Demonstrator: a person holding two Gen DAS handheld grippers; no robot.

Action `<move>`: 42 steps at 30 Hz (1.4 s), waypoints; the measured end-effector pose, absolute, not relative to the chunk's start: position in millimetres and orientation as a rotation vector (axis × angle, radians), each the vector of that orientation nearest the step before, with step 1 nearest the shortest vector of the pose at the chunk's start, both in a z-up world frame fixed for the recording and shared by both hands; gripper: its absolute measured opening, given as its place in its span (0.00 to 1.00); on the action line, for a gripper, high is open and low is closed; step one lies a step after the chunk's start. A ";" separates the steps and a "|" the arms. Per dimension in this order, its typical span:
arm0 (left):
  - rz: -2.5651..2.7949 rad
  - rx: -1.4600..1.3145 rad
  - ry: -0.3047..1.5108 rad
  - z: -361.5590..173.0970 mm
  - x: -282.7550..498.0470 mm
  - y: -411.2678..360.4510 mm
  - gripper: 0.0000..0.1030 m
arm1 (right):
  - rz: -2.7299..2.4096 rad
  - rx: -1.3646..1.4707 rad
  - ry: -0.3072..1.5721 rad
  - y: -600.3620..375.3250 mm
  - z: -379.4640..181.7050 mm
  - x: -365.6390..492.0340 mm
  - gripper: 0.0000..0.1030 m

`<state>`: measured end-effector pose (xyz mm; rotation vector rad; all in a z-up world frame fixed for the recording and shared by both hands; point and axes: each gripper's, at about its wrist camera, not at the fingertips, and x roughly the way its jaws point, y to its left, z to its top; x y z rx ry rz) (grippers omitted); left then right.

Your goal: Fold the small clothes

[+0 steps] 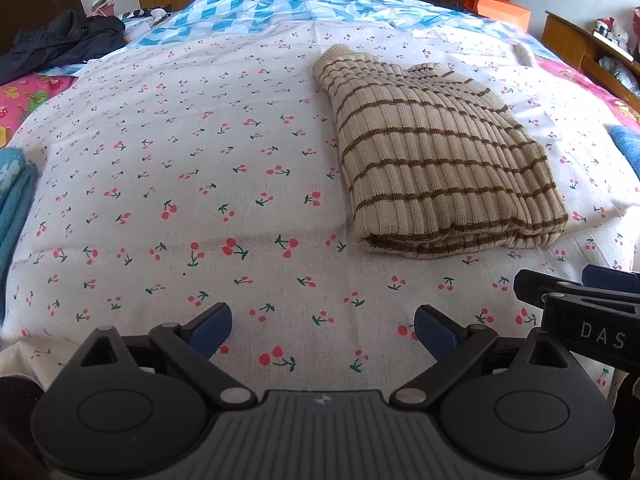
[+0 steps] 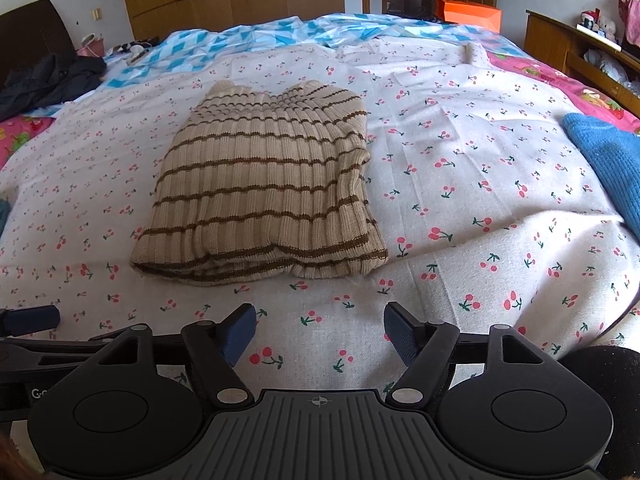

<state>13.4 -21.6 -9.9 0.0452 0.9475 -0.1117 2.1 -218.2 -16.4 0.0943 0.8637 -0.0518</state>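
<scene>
A beige ribbed sweater with brown stripes (image 1: 432, 152) lies folded into a compact rectangle on the cherry-print sheet (image 1: 180, 168). It also shows in the right wrist view (image 2: 260, 188). My left gripper (image 1: 323, 330) is open and empty, low over the sheet, in front of and left of the sweater. My right gripper (image 2: 320, 334) is open and empty, in front of the sweater's near folded edge. Neither gripper touches the sweater. The right gripper's body shows at the right edge of the left wrist view (image 1: 588, 316).
A blue knit garment (image 2: 608, 160) lies at the sheet's right edge, a teal one (image 1: 16, 196) at the left edge. A dark jacket (image 1: 60, 44) lies at the far left. A blue-white quilt (image 1: 280, 12), a wooden wardrobe and an orange box (image 2: 468, 14) are beyond.
</scene>
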 end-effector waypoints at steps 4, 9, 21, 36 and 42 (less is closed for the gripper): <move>-0.110 0.053 0.949 -9.9 13.5 -22.5 1.00 | -0.053 0.096 0.869 -218.3 -16.7 2.6 0.70; -0.114 0.042 0.954 -10.1 13.9 -21.0 1.00 | -0.051 0.101 0.871 -219.2 -17.3 3.7 0.70; -0.111 0.041 0.959 -10.3 13.9 -21.5 1.00 | -0.051 0.107 0.881 -219.5 -17.3 3.9 0.70; -0.082 0.058 0.961 -9.0 14.4 -21.8 1.00 | -0.037 0.114 0.881 -219.5 -16.2 2.6 0.75; -0.061 0.052 0.961 -9.5 16.1 -19.4 1.00 | -0.029 0.096 0.887 -216.0 -17.2 3.2 0.76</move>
